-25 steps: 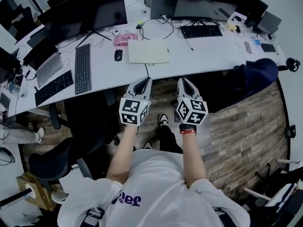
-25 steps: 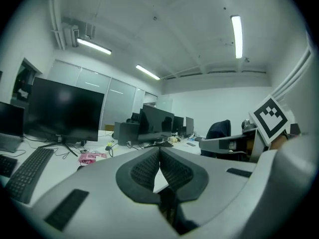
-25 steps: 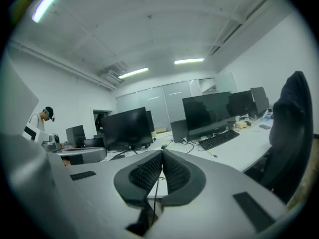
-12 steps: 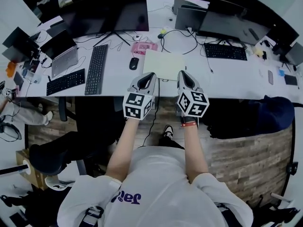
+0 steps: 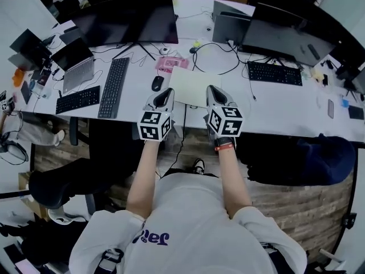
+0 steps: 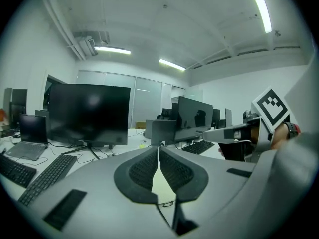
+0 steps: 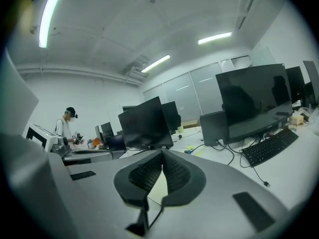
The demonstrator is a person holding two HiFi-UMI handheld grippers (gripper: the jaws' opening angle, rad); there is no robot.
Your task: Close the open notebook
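Smooth white desk (image 5: 274, 104) bears a flat, pale rectangular notebook (image 5: 194, 86).

notebook (image 5: 193, 84) | pale cream, flat | white desk (image 5: 274, 104) (near edge)

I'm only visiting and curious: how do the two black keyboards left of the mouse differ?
The long keyboard, beside the mouse, is clearly longer than the short keyboard further left. The long keyboard points away from the person, toward the big monitor; the short keyboard lies nearly crosswise, before the laptop. Both are black and lie flat on the white desk.
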